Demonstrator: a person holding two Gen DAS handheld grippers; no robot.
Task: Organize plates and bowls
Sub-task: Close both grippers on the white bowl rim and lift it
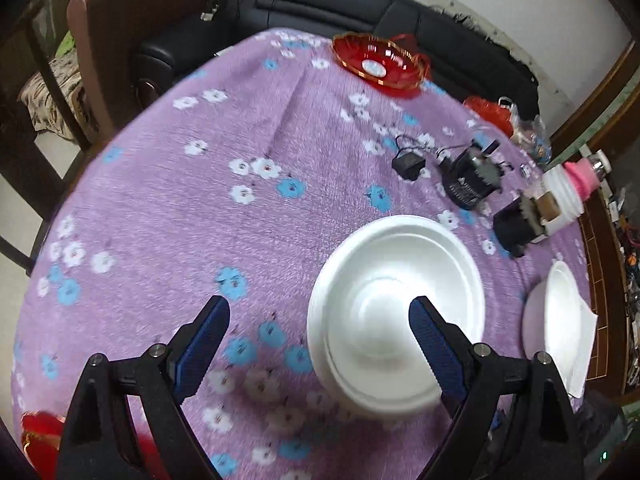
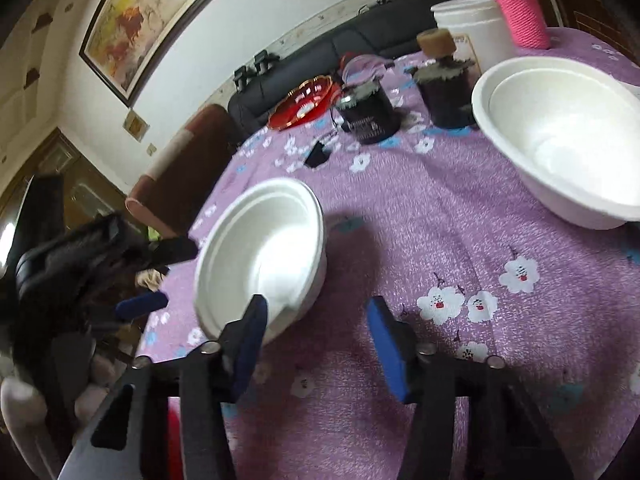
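A stack of white foam bowls point(image 1: 396, 312) sits on the purple flowered tablecloth point(image 1: 200, 216). My left gripper point(image 1: 320, 320) is open just above the cloth; its right finger point(image 1: 436, 348) overlaps the stack's rim, its left finger is over bare cloth. The same stack point(image 2: 260, 252) shows in the right wrist view. My right gripper point(image 2: 316, 320) is open and empty, its left finger point(image 2: 252, 332) at the stack's near rim. A second white bowl point(image 2: 560, 136) stands at the right, also at the left wrist view's right edge point(image 1: 556, 312). A red glass plate point(image 1: 378, 62) lies at the table's far side.
Two dark jars point(image 2: 370, 114) point(image 2: 446, 88), a black power adapter point(image 1: 408, 164), a white cup point(image 2: 474, 30) and a pink bottle point(image 2: 516, 4) stand at the far right. Something red point(image 1: 40, 436) lies at the near left edge. A brown chair point(image 1: 120, 48) and black sofa point(image 1: 360, 4) stand beyond the table.
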